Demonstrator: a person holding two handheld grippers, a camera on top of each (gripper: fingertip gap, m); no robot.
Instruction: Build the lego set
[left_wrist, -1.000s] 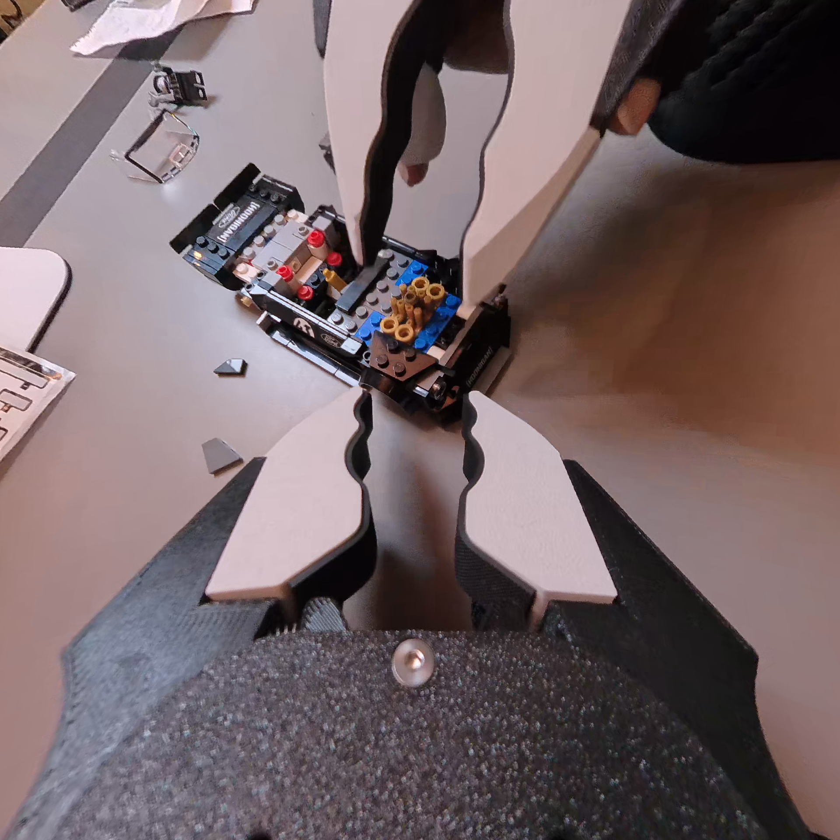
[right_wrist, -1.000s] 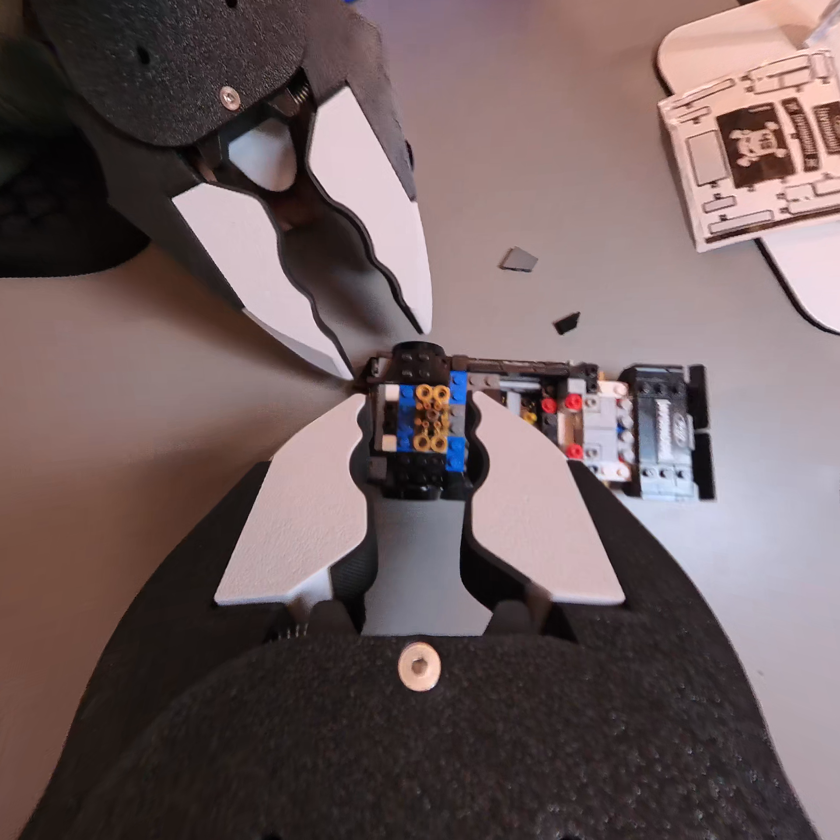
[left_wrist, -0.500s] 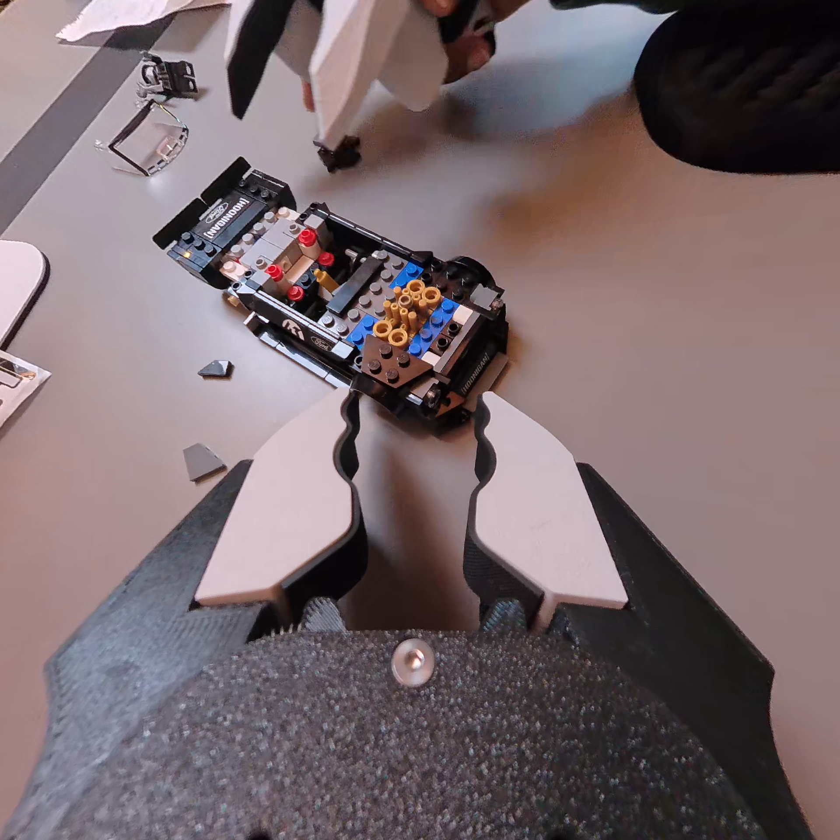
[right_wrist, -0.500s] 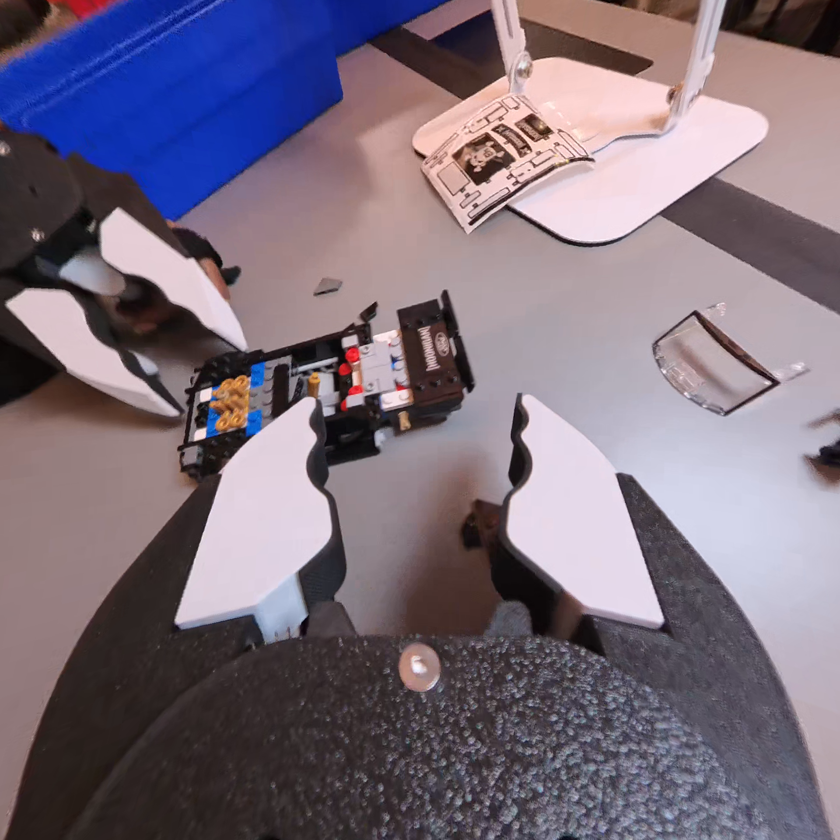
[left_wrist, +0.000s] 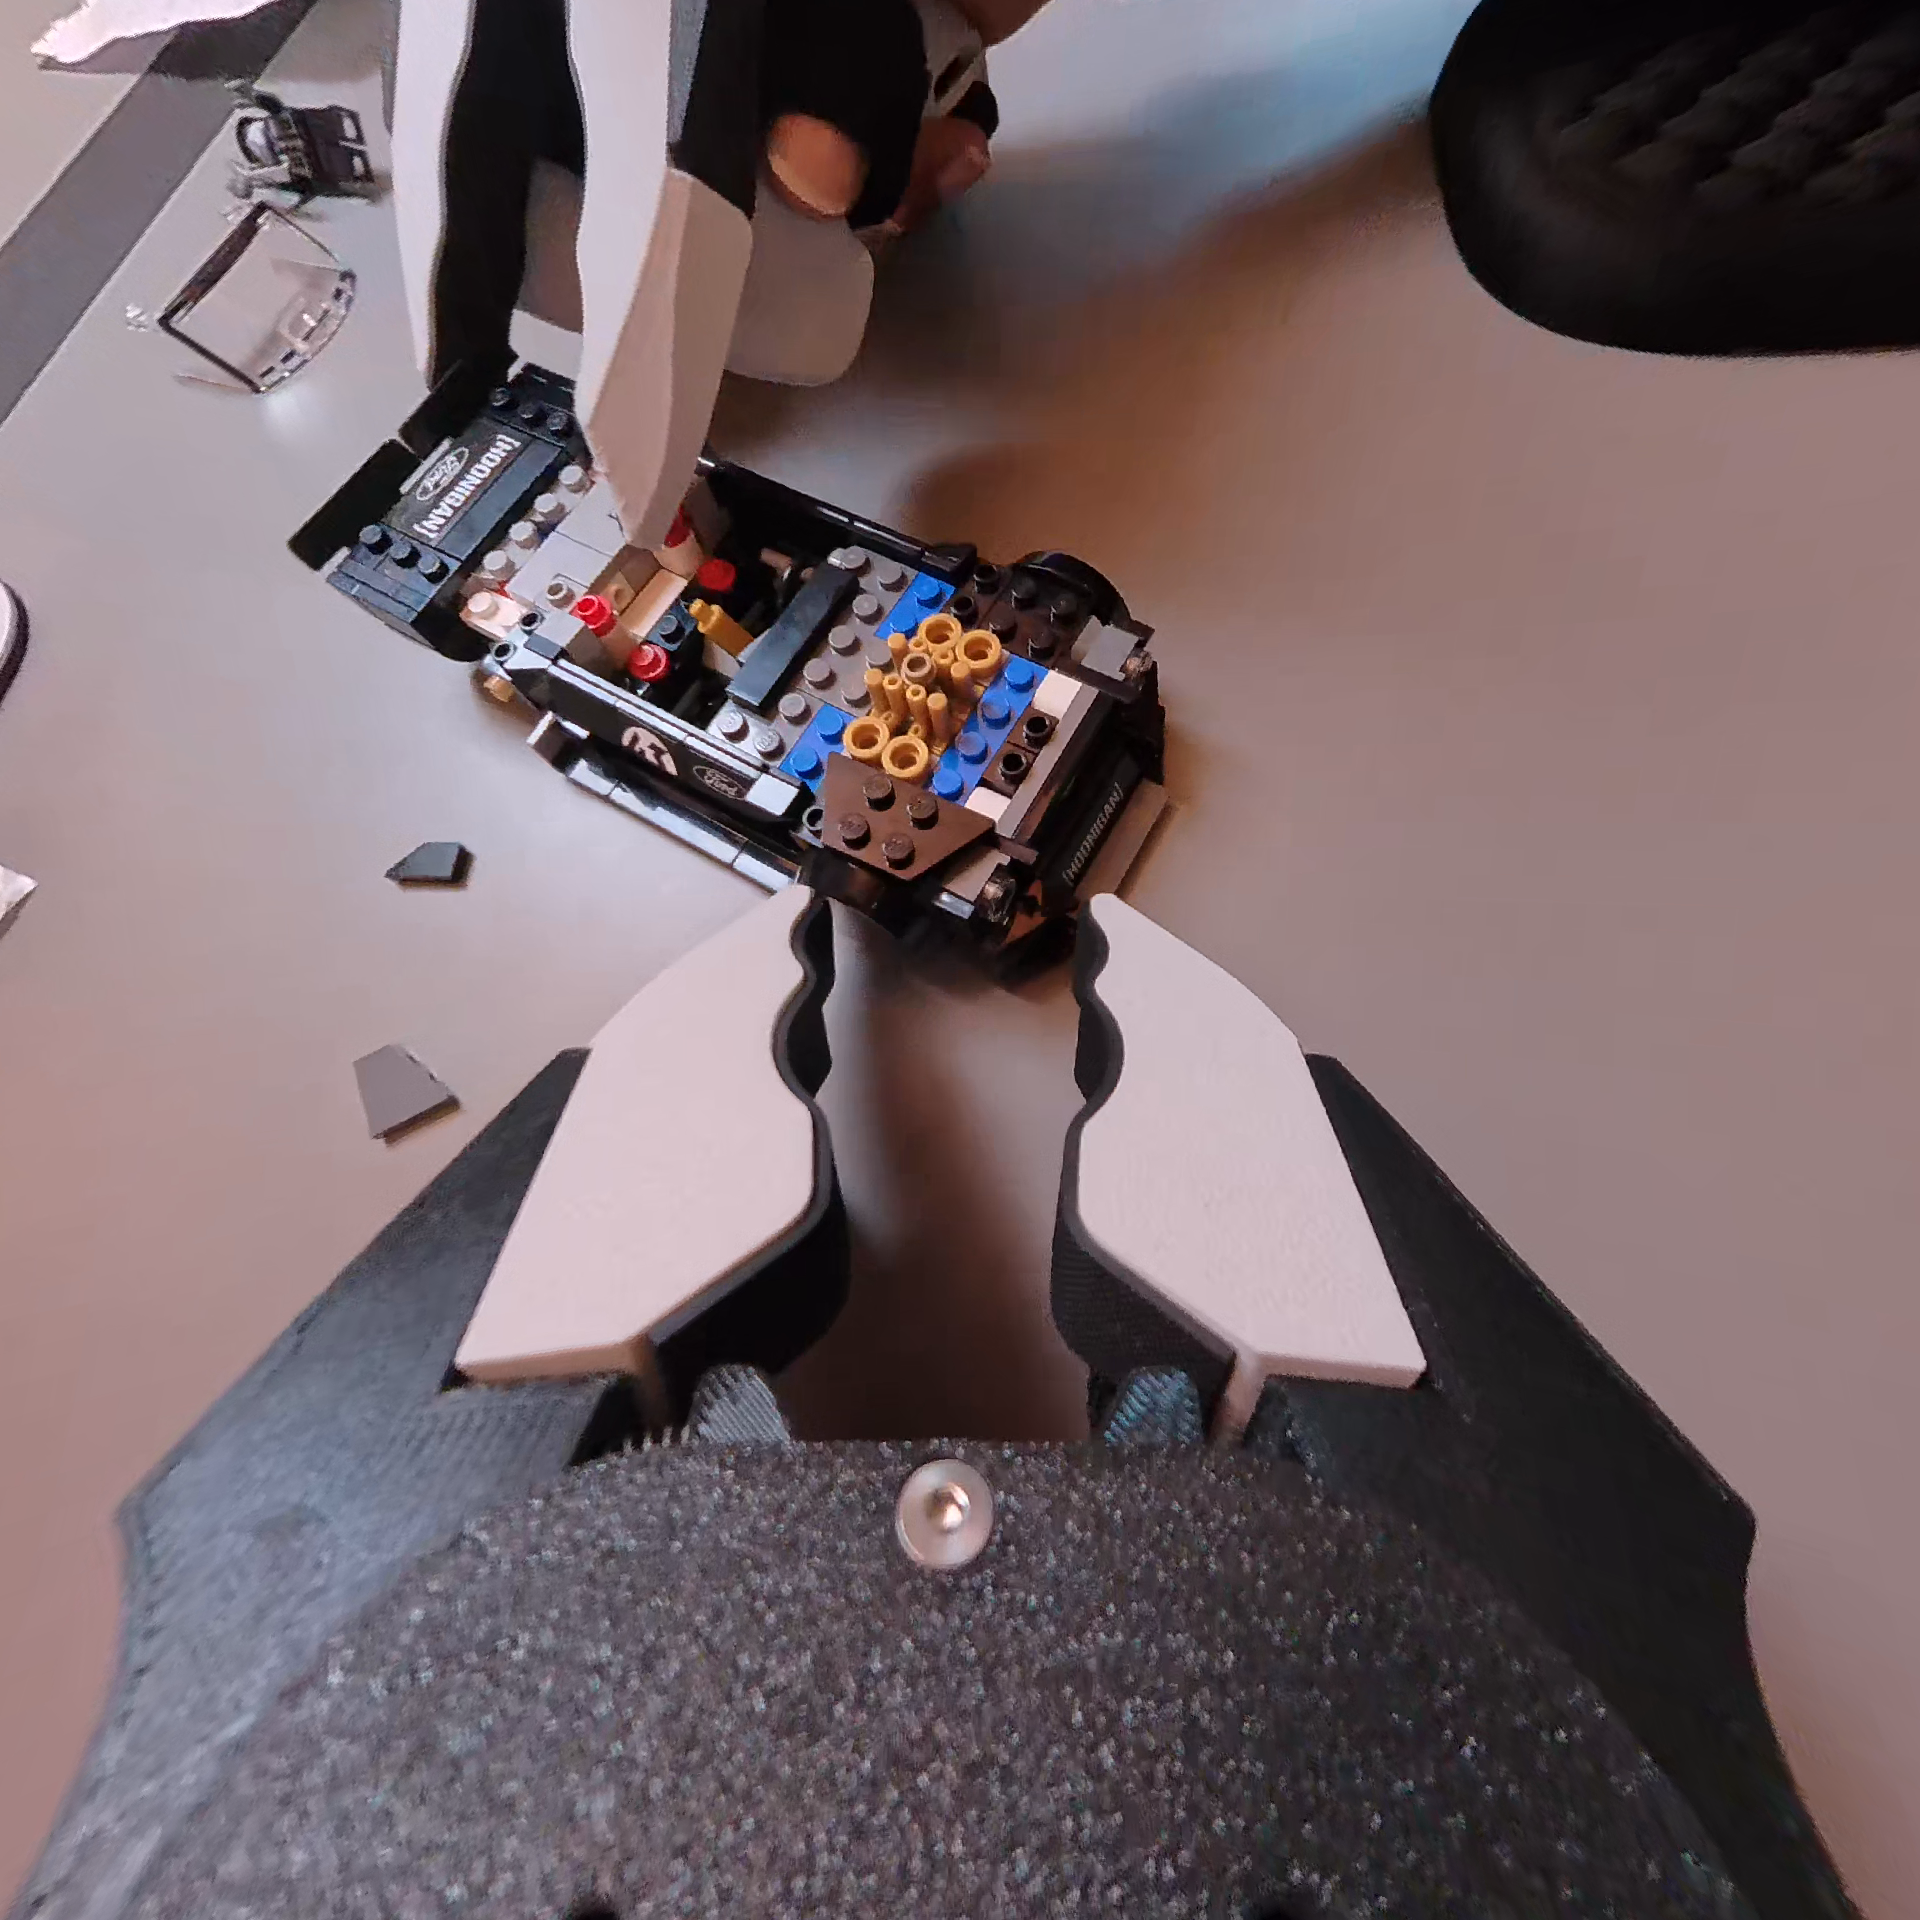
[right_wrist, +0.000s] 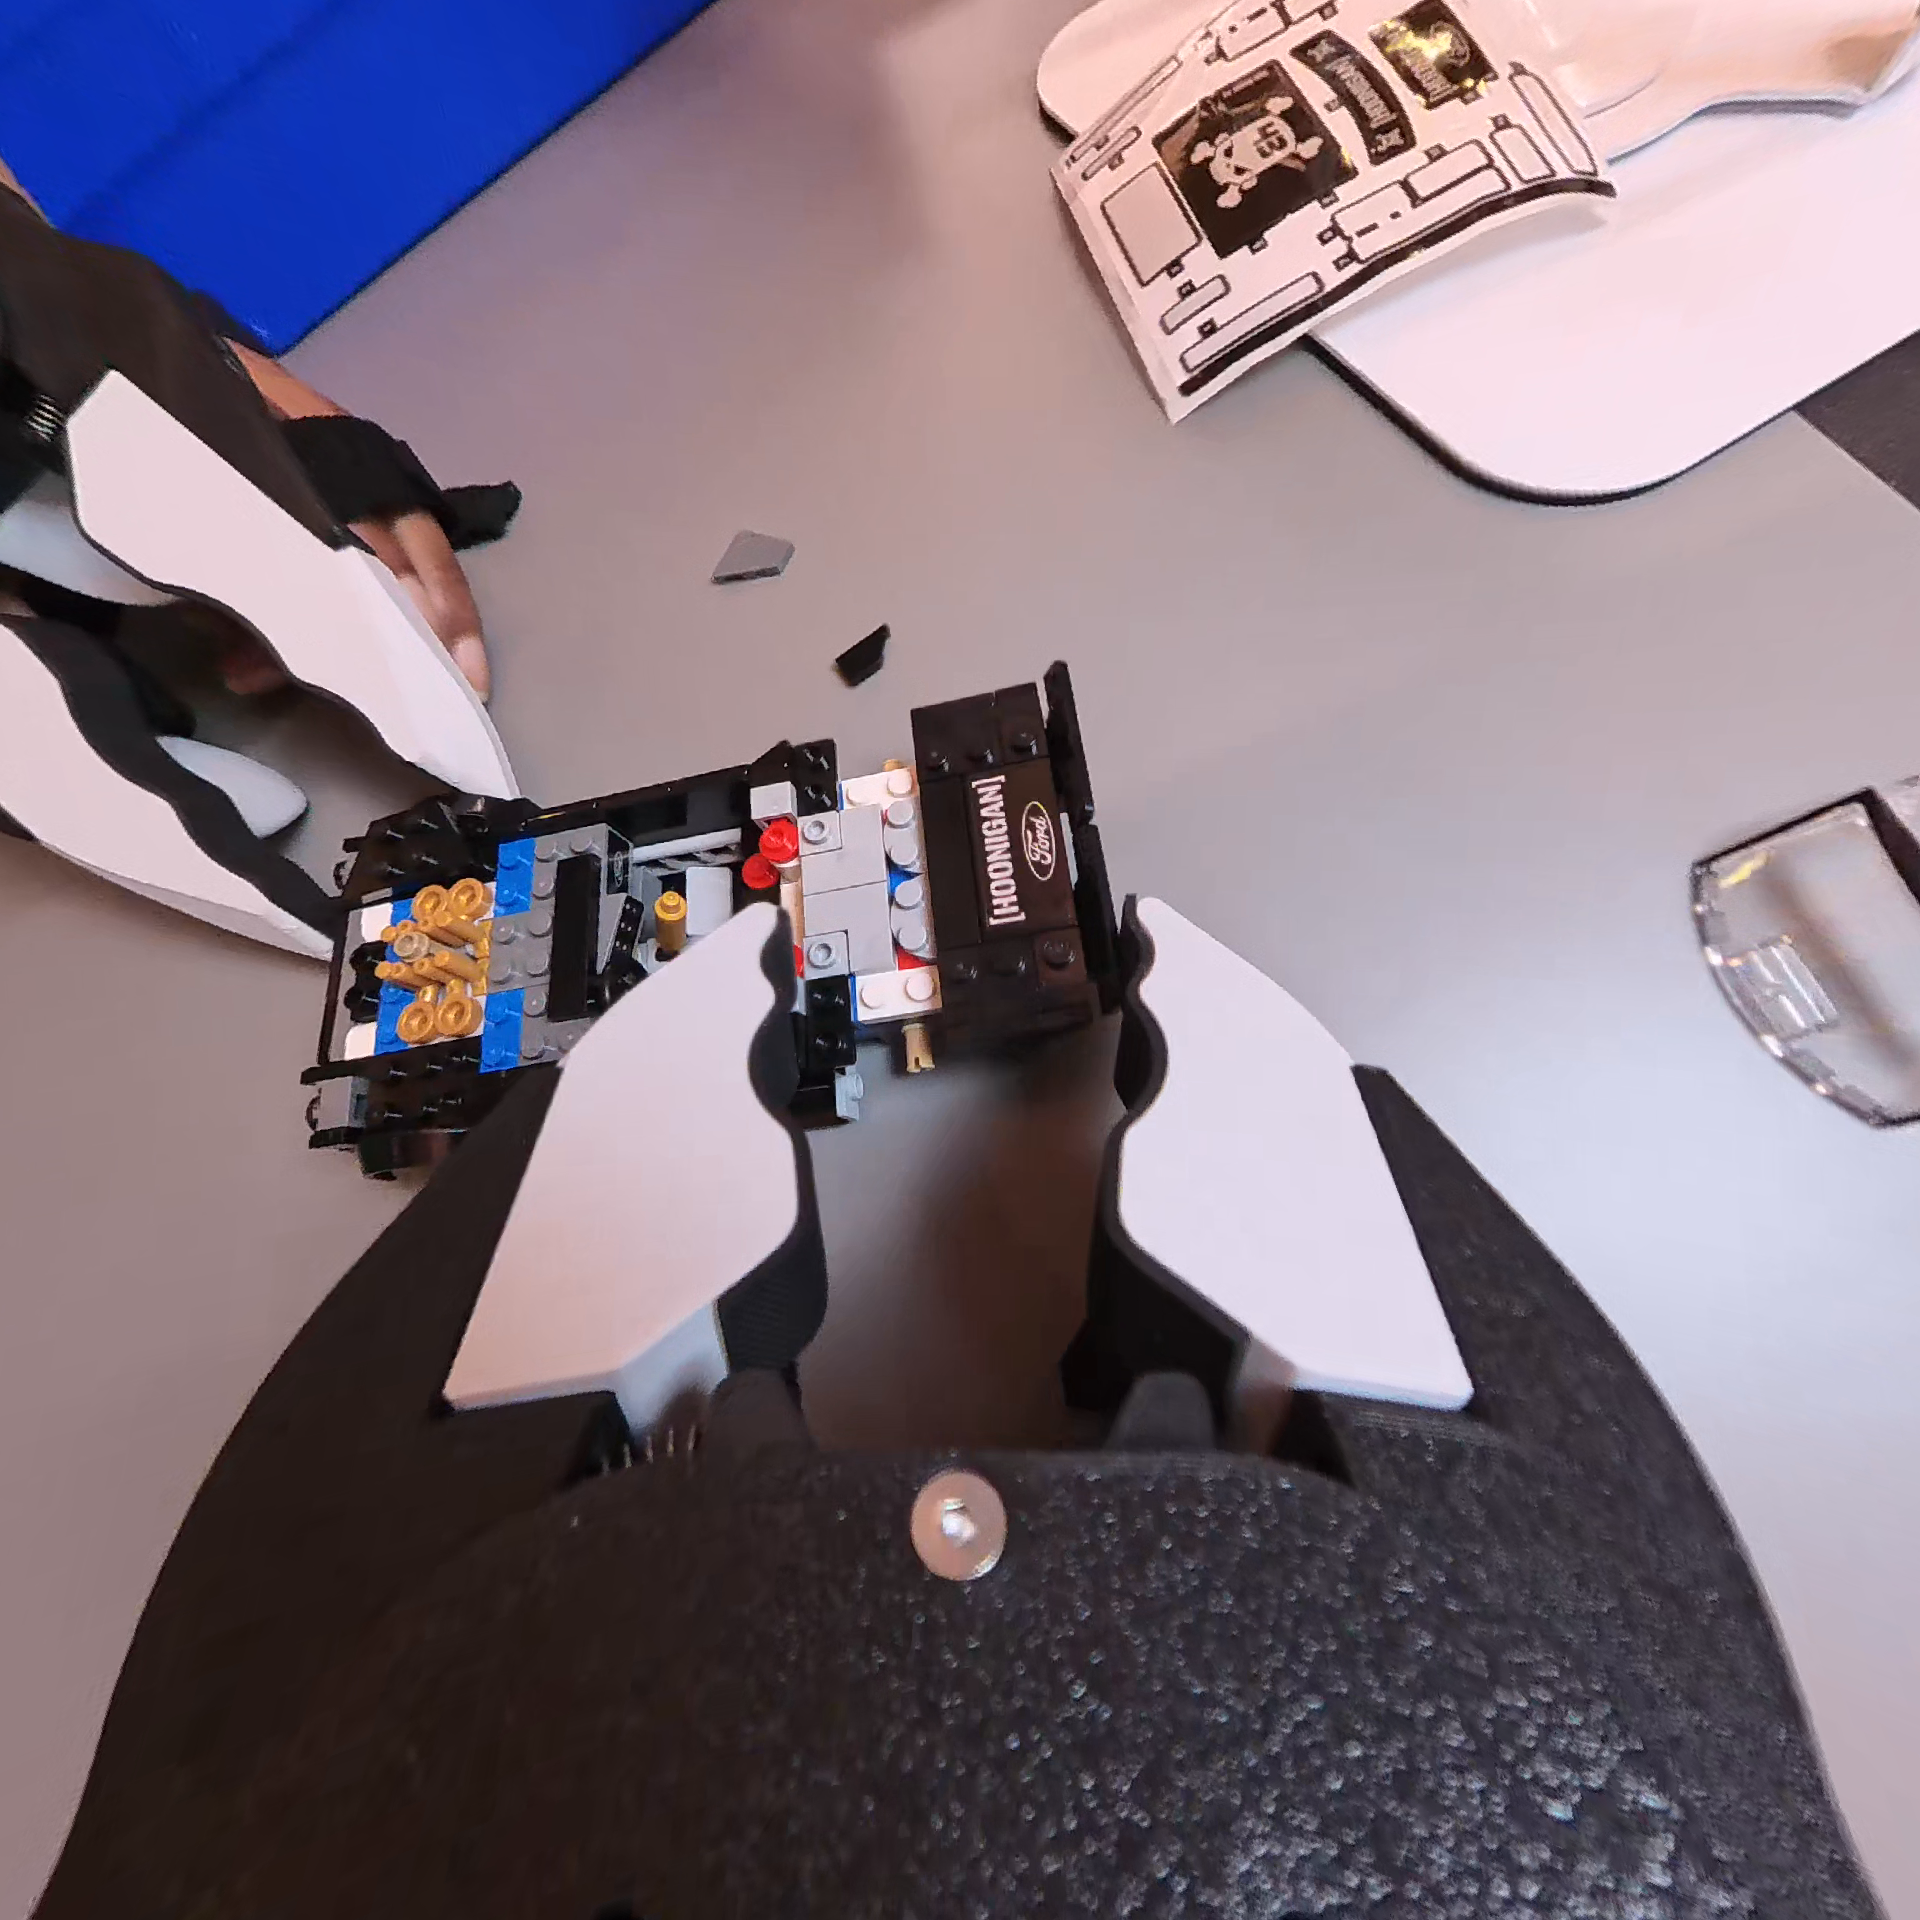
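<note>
Right tongs (right_wrist: 951, 925) are swinging back over the car's (right_wrist: 727, 914) rear, gaping, empty.
Left tongs (left_wrist: 951, 914) are gaping at its nose; roofless, gold engine showing, near side hidden.

White lettering and an oval badge mark the black tile (right_wrist: 1013, 852) just ahead of the right claw (right_wrist: 956, 914). Similar marks sit on the car's side strip (left_wrist: 686, 764) and bumper (left_wrist: 1091, 836), just ahead of the left claw (left_wrist: 951, 914). A sticker sheet (right_wrist: 1330, 177) with lettered decals lies far ahead-right of the right claw.

Grey table (right_wrist: 1351, 727) under lego car (right_wrist: 727, 935), sticker sheet (right_wrist: 1320, 177), clear windscreen piece (right_wrist: 1818, 945).
</note>
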